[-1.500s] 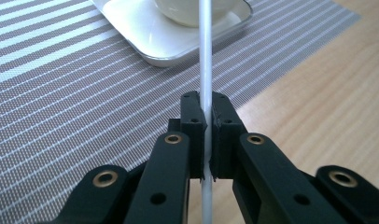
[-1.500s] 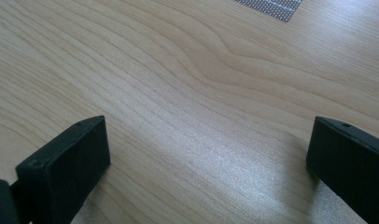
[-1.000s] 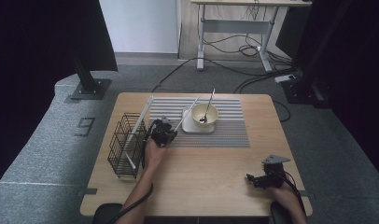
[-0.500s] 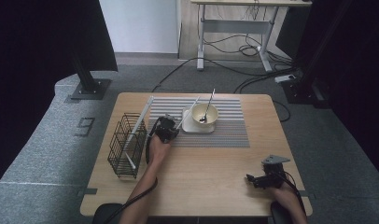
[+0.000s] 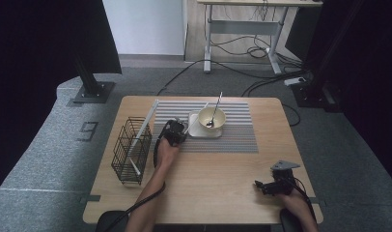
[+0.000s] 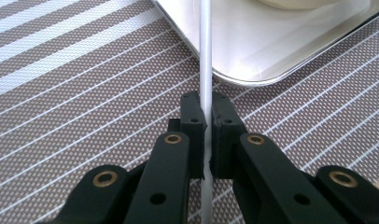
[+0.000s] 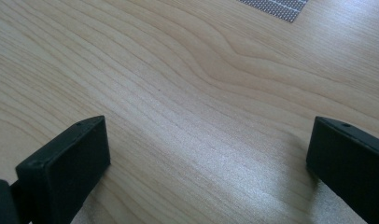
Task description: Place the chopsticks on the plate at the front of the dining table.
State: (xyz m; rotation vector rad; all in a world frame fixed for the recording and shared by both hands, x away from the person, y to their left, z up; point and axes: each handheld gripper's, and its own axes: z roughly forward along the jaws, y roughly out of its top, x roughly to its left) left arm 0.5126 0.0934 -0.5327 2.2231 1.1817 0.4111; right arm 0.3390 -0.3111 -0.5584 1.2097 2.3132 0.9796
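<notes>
A wooden table (image 5: 203,193) stands on grey carpet, with a striped placemat (image 5: 232,137) across its far half and a black wire basket (image 5: 131,150) near its left edge. On the mat a white square plate (image 5: 200,130) carries a cream bowl (image 5: 212,117) with a spoon (image 5: 214,110) in it. The left gripper (image 6: 205,122) is pinched on a thin white chopstick (image 6: 205,51), low over the mat just beside the plate's corner. The stick's long axis runs along the jaws, its free end pointing away over the plate's edge toward the bowl. Gripped near one end, it could swivel or slip, and its tip may catch the plate rim. The right gripper (image 7: 208,149) rests spread wide over bare wood, well apart.
</notes>
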